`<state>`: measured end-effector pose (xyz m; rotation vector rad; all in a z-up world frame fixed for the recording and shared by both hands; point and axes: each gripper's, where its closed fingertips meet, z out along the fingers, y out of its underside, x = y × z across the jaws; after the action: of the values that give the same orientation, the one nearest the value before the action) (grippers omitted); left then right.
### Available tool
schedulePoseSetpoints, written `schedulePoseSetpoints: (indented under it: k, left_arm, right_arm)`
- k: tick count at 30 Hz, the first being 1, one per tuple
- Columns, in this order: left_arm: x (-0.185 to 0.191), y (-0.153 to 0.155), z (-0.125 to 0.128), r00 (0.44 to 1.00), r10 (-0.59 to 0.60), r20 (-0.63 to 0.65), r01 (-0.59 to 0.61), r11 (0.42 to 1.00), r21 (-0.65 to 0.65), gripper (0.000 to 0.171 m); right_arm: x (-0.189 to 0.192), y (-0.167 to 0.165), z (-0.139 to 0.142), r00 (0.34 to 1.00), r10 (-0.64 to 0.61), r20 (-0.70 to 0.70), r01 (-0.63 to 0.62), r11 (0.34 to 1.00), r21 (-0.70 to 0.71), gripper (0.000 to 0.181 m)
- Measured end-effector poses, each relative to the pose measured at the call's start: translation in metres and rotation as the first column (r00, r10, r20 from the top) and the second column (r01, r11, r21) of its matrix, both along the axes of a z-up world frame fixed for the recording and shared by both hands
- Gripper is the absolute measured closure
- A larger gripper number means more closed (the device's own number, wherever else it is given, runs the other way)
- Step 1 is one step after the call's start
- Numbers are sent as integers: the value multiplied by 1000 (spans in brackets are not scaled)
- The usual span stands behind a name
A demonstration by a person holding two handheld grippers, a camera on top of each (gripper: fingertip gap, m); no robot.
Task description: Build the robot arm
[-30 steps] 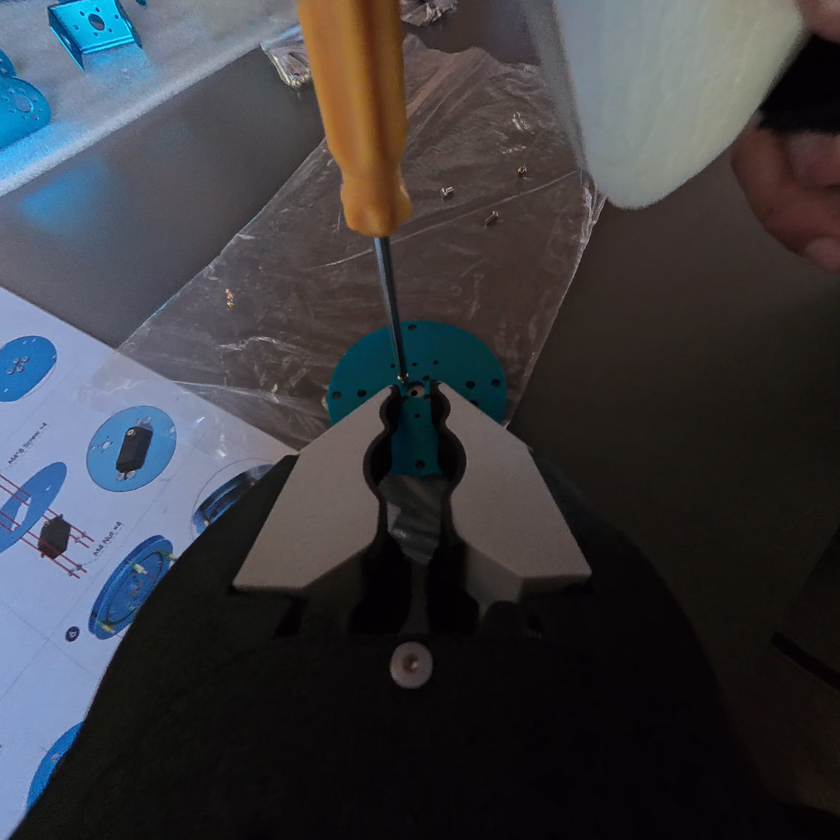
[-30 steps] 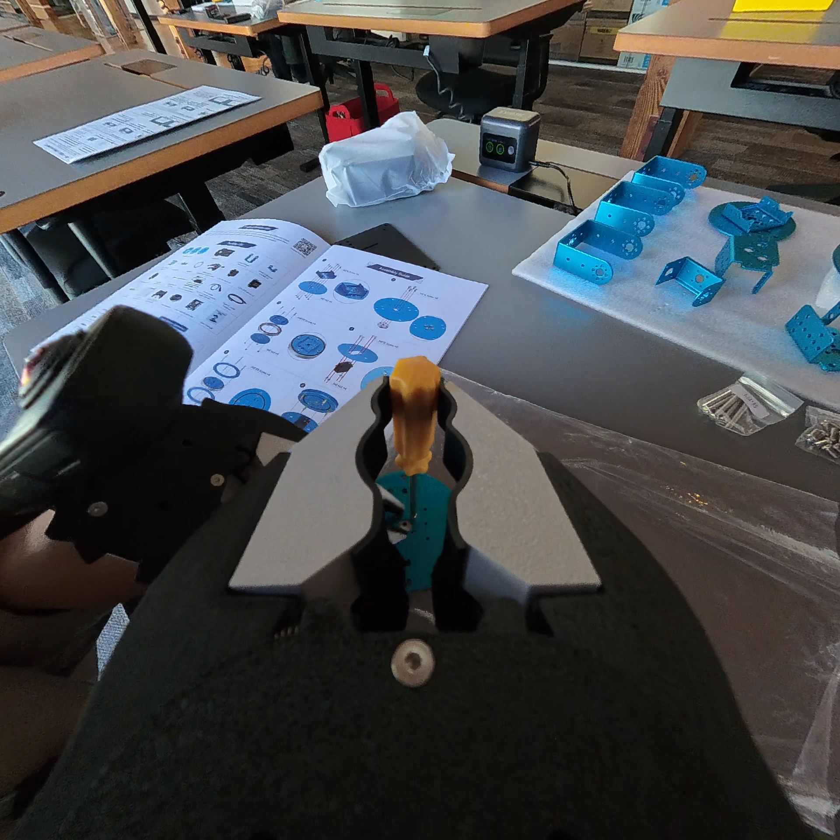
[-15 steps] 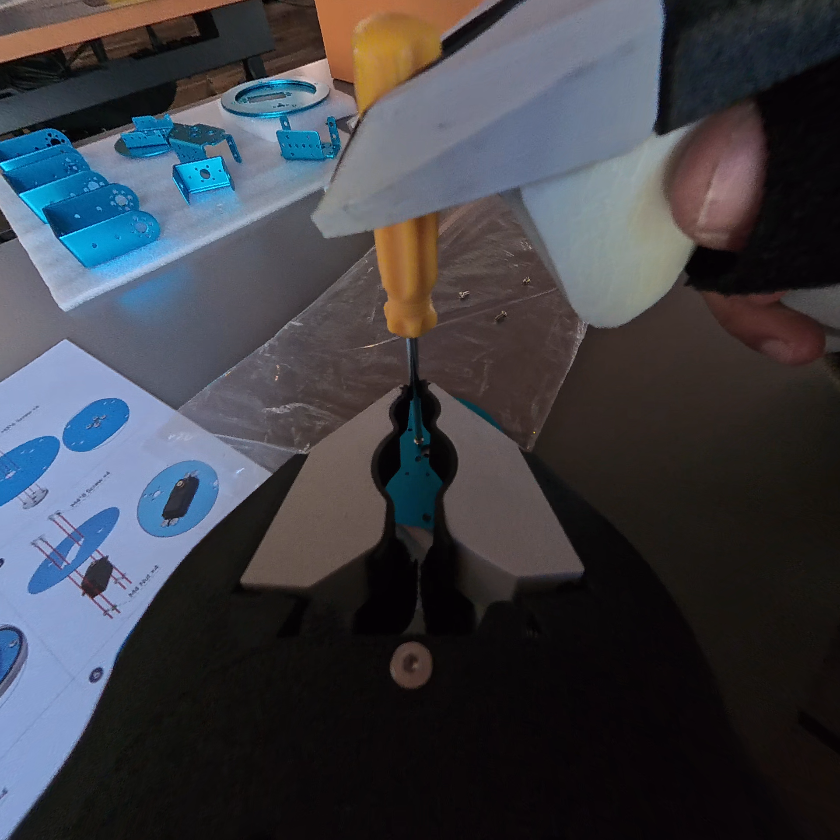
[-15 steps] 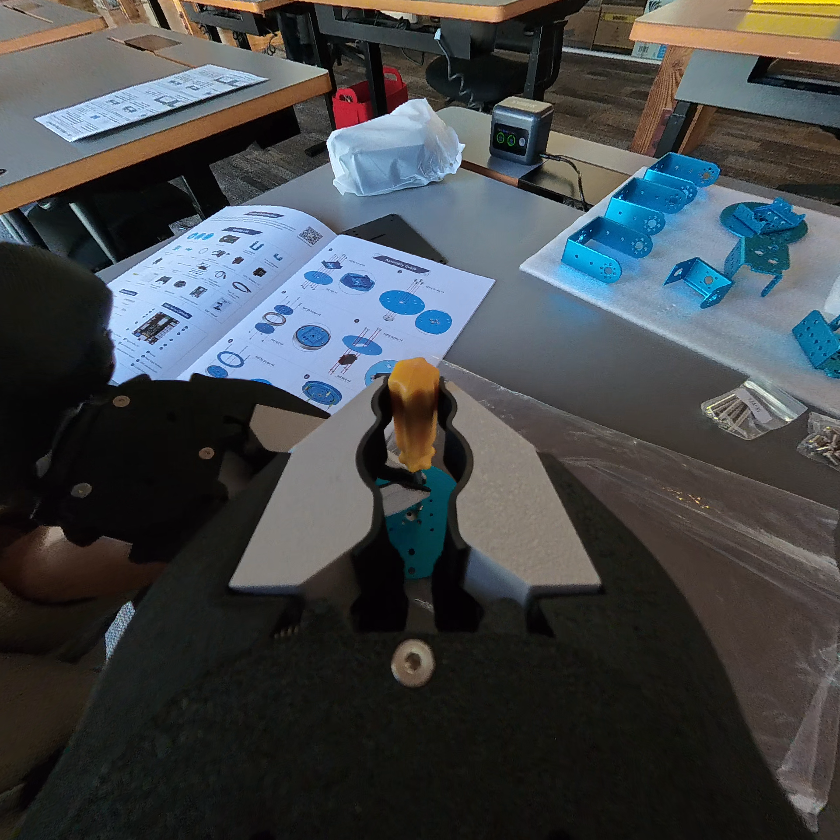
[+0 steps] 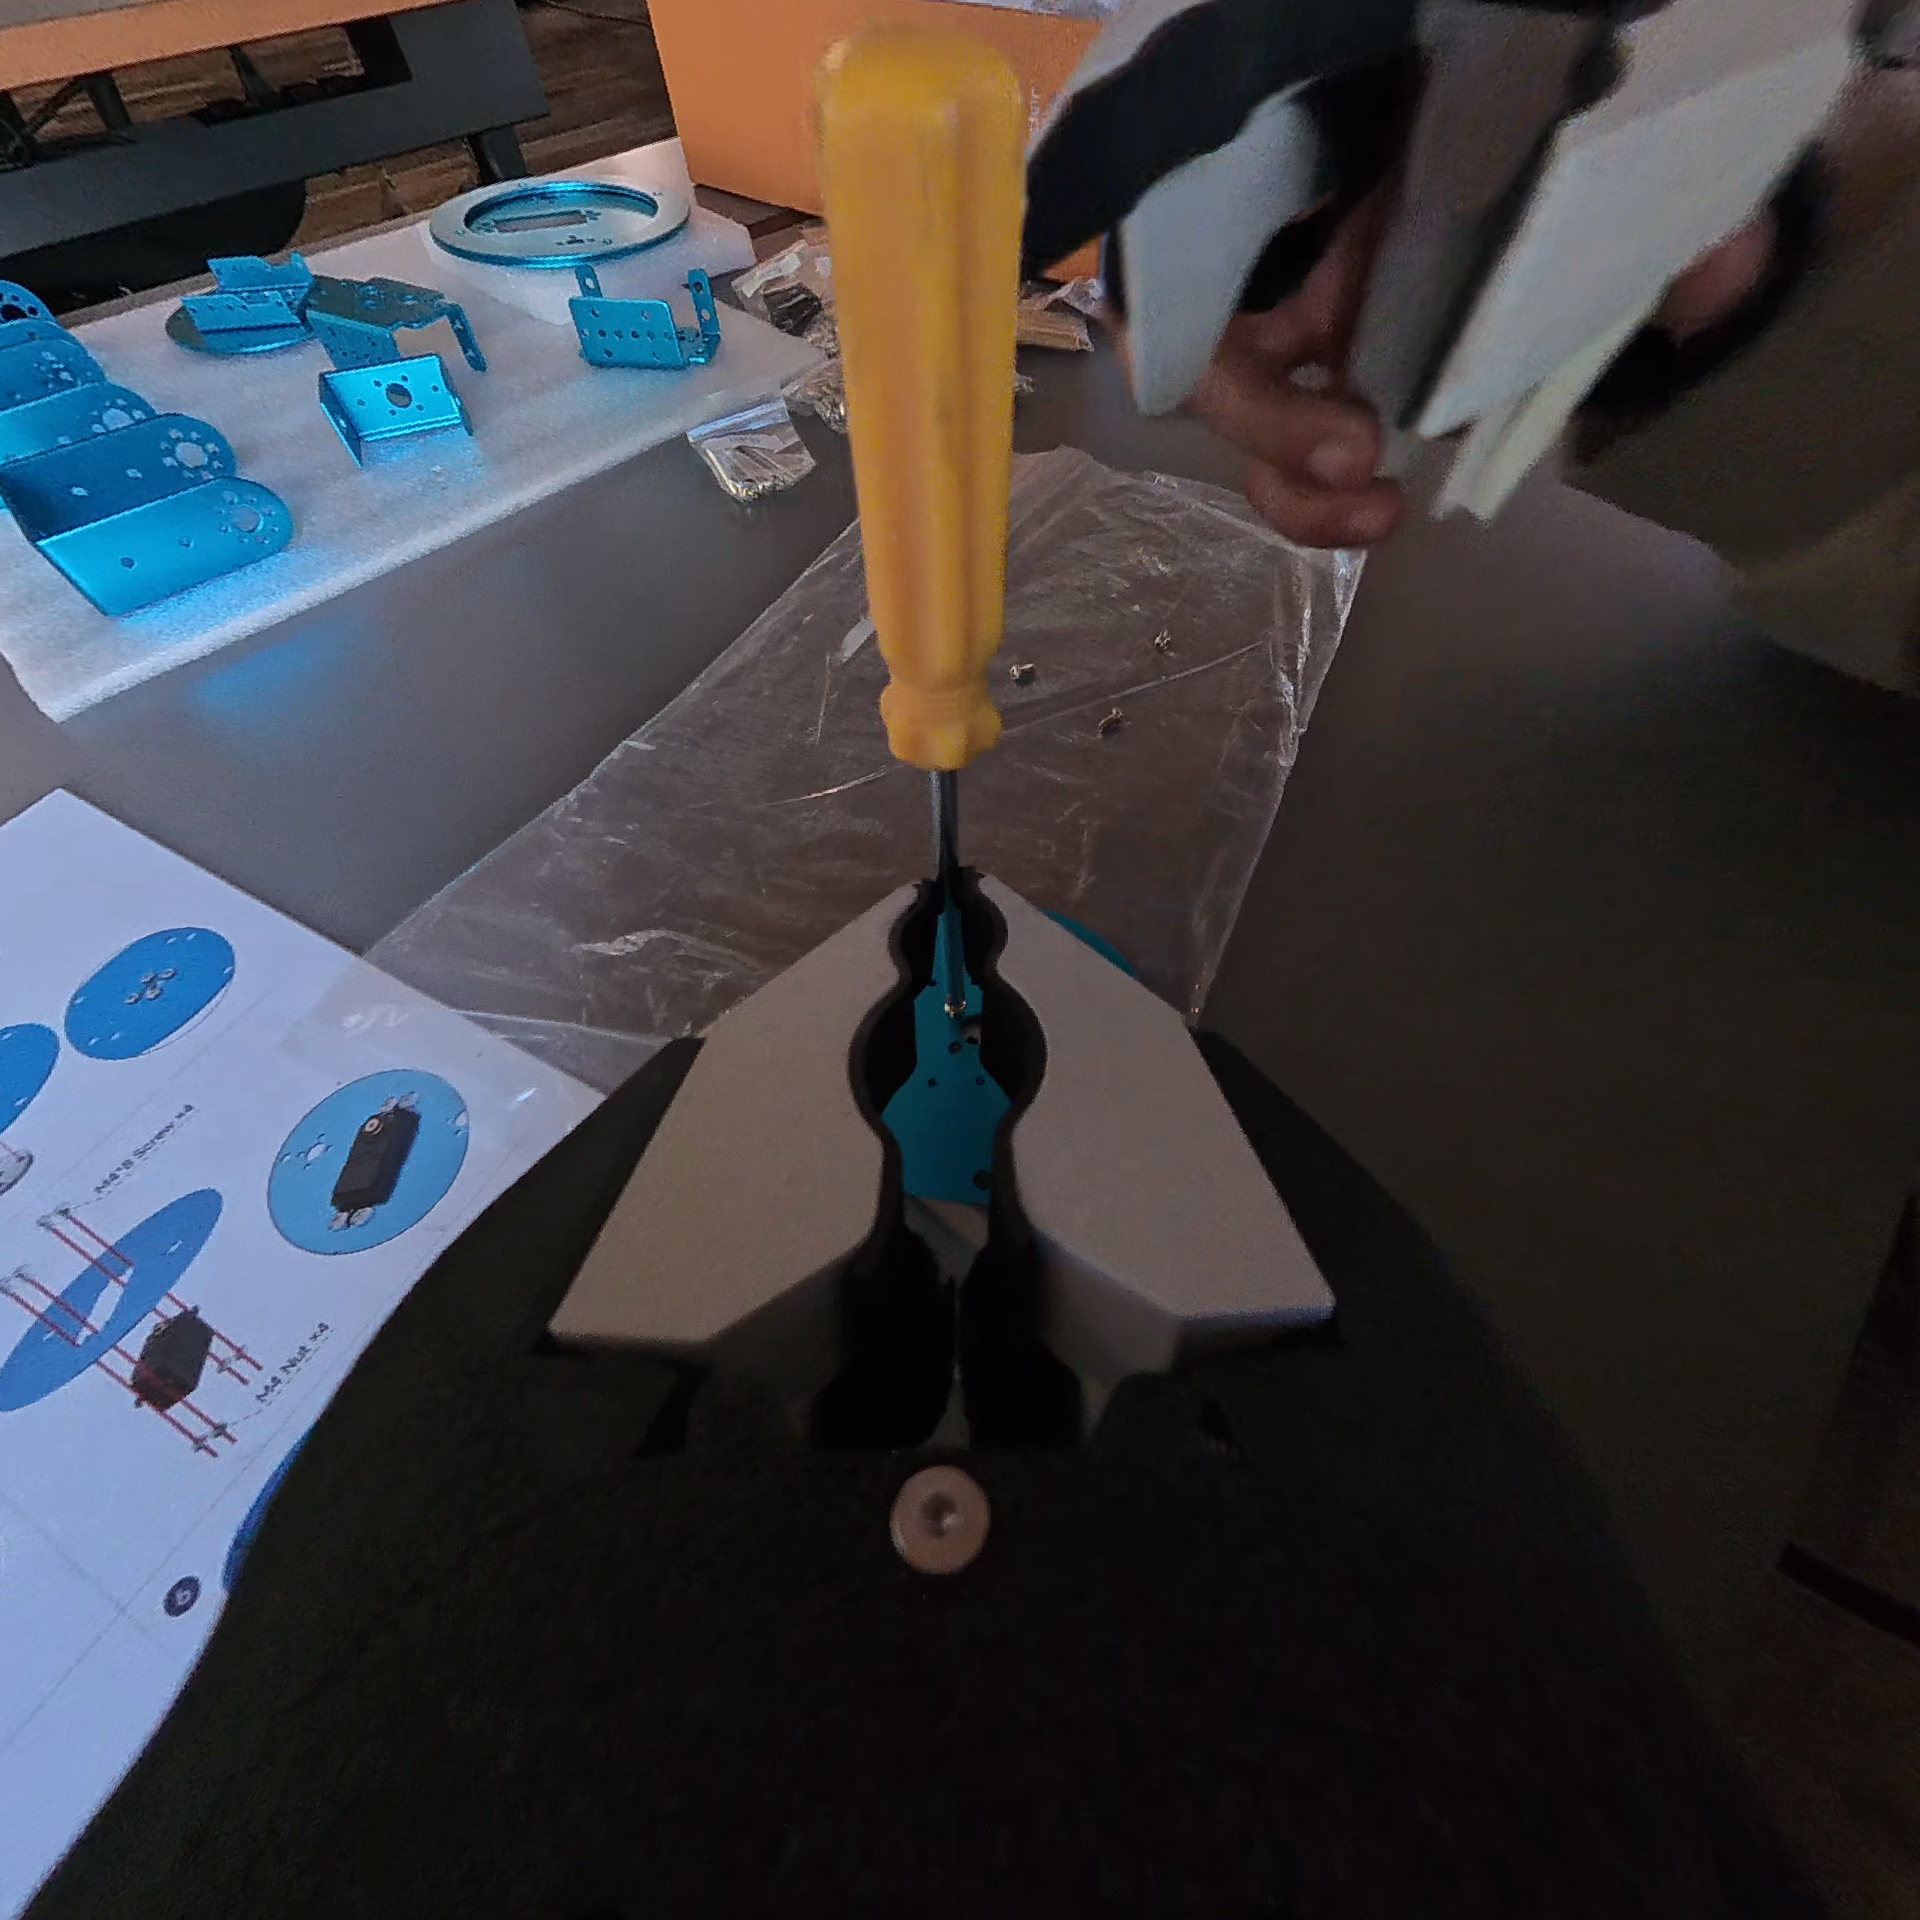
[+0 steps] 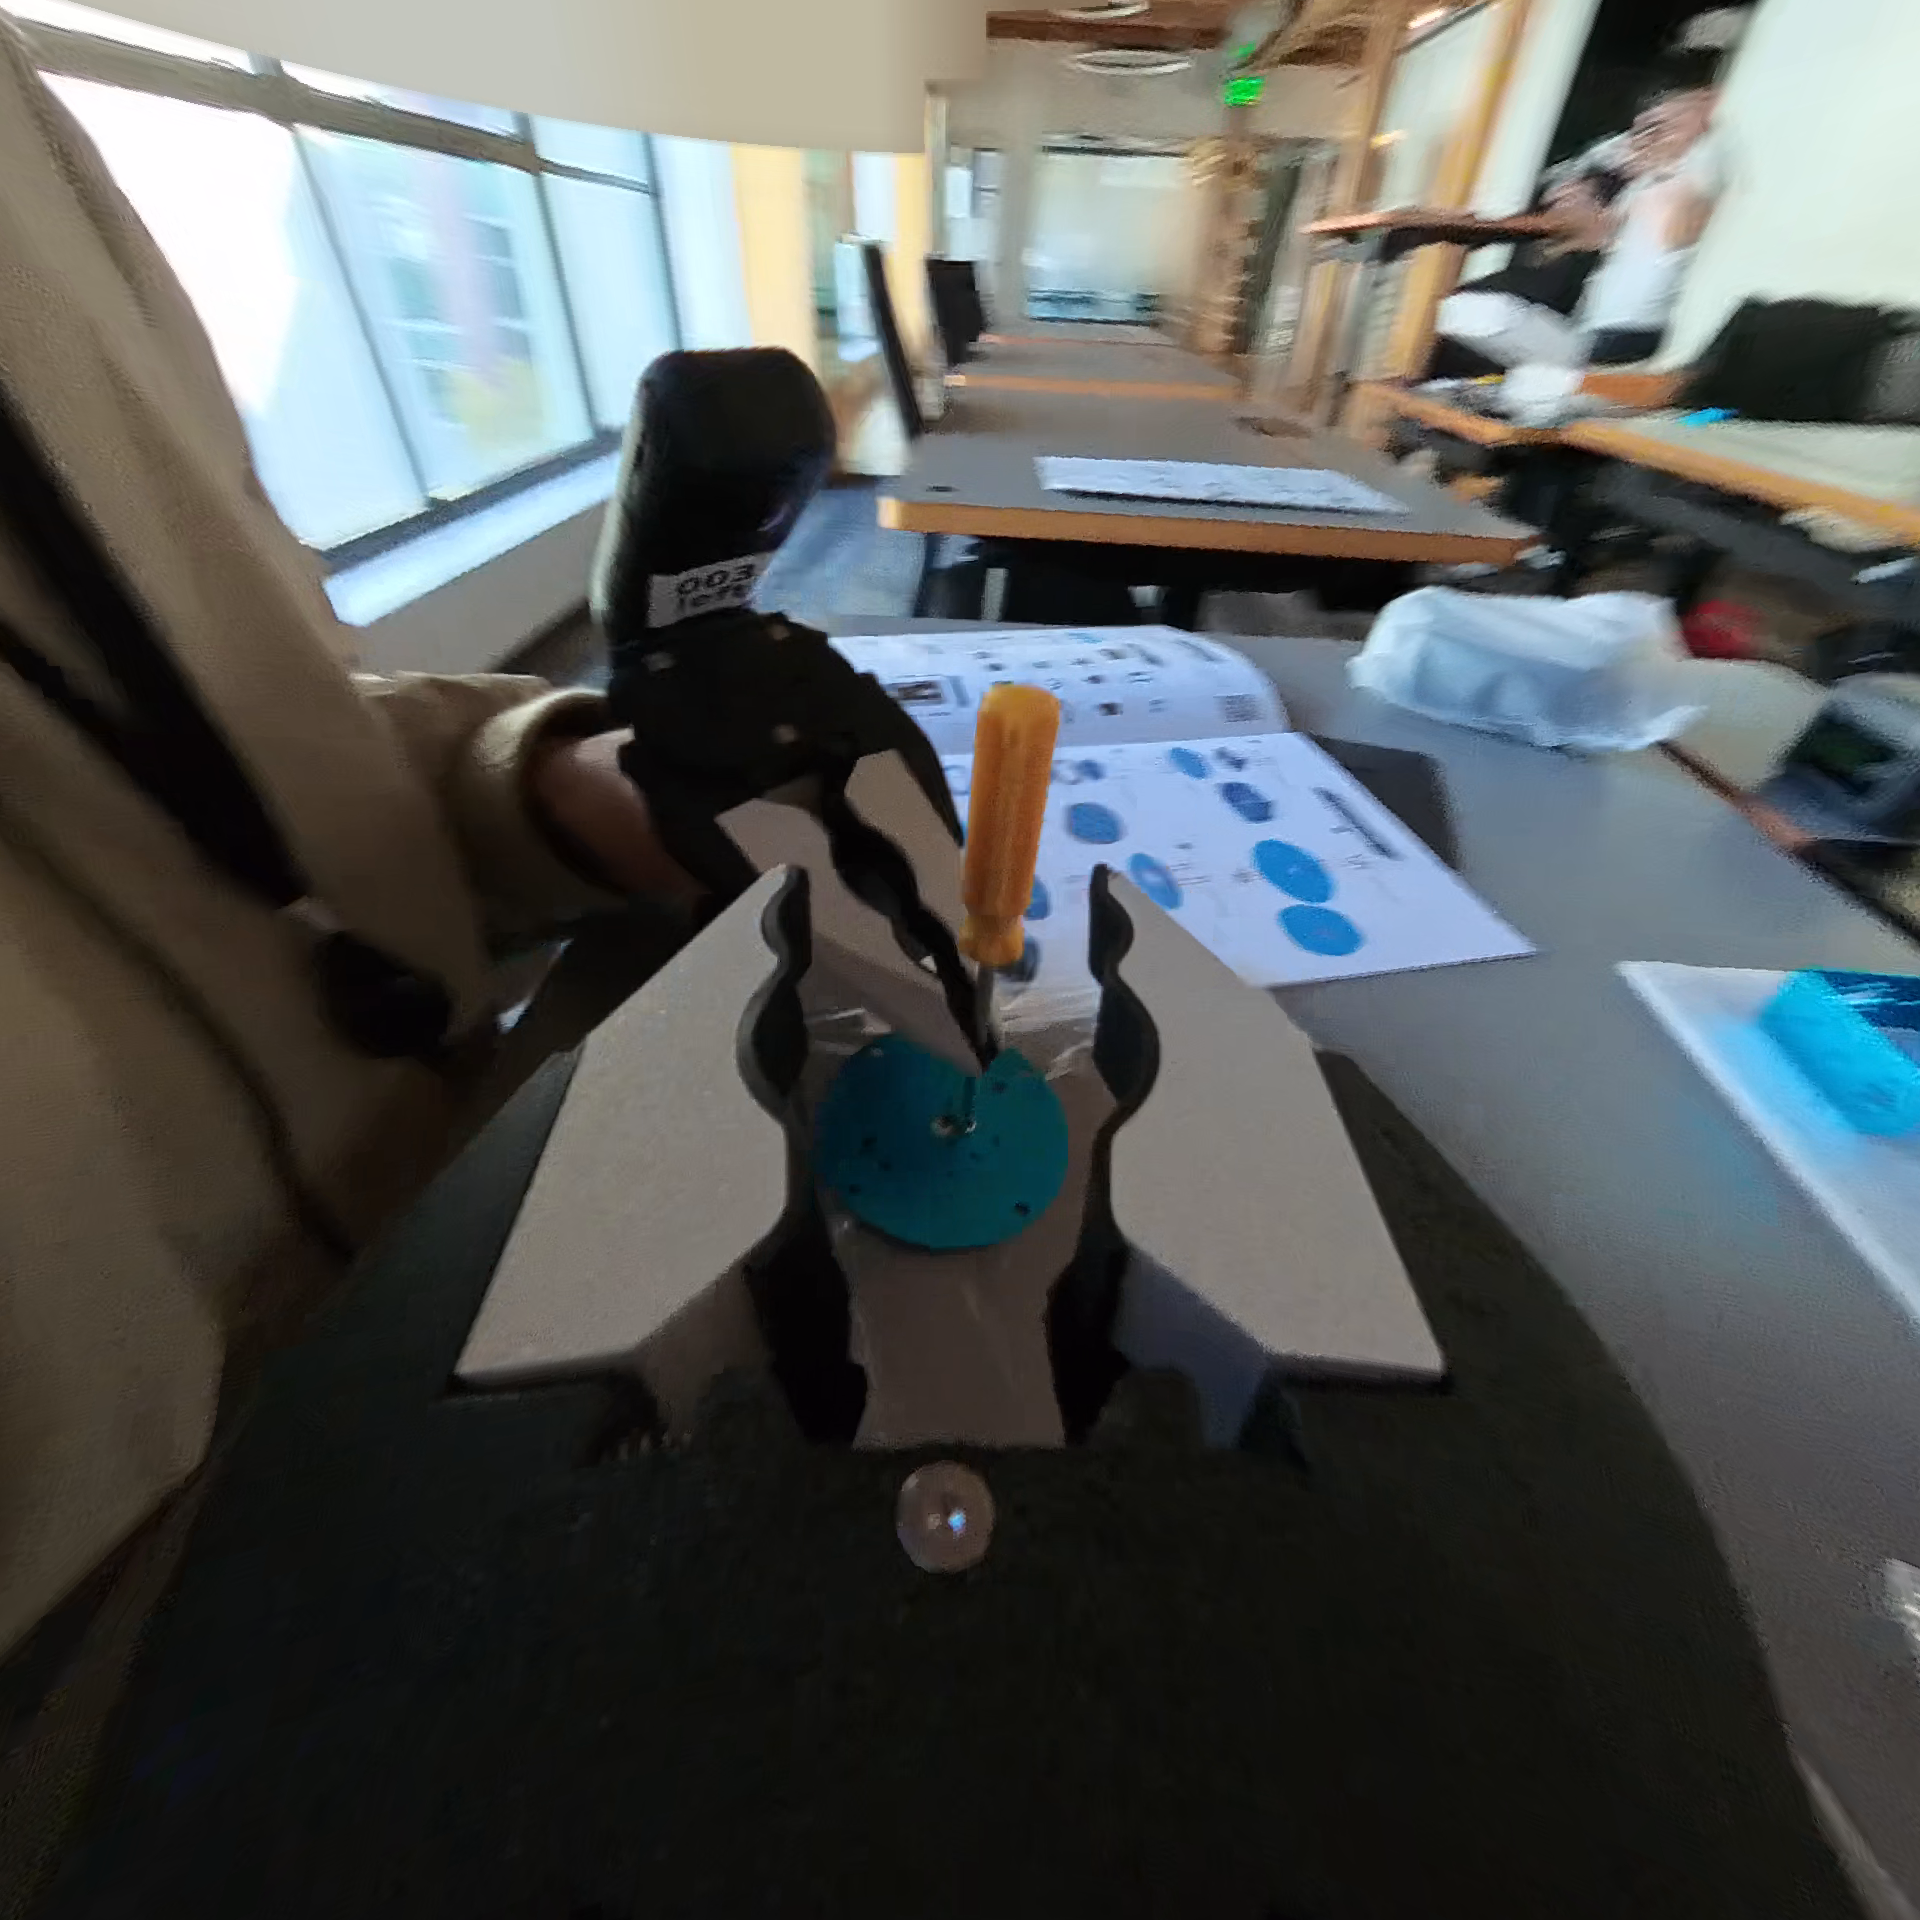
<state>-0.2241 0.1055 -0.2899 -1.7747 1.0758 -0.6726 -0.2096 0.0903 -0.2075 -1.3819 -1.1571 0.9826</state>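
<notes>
A yellow-handled screwdriver [image 5: 923,395] stands upright, its tip on a blue disc [image 6: 940,1158] lying on clear plastic [image 5: 1091,727] on the tabletop [image 5: 1558,935]. The left tool [image 5: 948,914] is nearly closed around the shaft. The right tool [image 6: 940,914] gapes wide, empty, apart from the handle.

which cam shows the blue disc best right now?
Right wrist view: nearly the whole blue disc shows between the open right gripper's fingers, with the screwdriver tip on it. In the left wrist view, the left gripper hides most of it, leaving a strip and an edge.
</notes>
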Motion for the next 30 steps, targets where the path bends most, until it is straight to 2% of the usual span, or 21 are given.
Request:
schedulePoseSetpoints:
  k: [4,6,9,13,15,19,22,24,30]
  left_arm:
    - [0,-1,0,1000,-17,-1,17,1000,3,167]
    - [1,-2,0,1000,-26,-7,26,1000,13,167]
    - [1,-3,0,999,-35,-21,36,999,40,167]
    - [1,-3,0,999,-37,-19,37,999,35,167]
    - [1,-3,0,999,-36,-15,37,999,25,167]
    - [2,-3,0,999,-42,-13,42,999,20,167]
    - [0,-6,-1,999,-40,-5,40,999,-19,167]
    - [-7,-11,-7,998,-42,-50,39,998,-50,156]
    - [-18,-27,-26,981,-118,-154,106,991,-87,164]
  right_arm:
    - [9,21,-5,965,257,-47,-260,963,-70,138]
    - [2,20,-4,897,434,-77,-440,892,-104,147]
    - [-12,14,1,782,613,-115,-623,768,-144,146]
    - [-23,6,-8,673,737,-61,-733,653,-188,148]
    - [-25,1,-7,632,773,-63,-767,611,-197,151]
    - [-27,3,-4,604,794,-67,-792,588,-168,165]
    - [-29,3,-4,624,778,-67,-778,611,-146,165]
    - [-30,0,-4,638,768,-61,-767,627,-138,165]
    - [-32,-10,-4,653,757,-27,-753,645,-129,165]
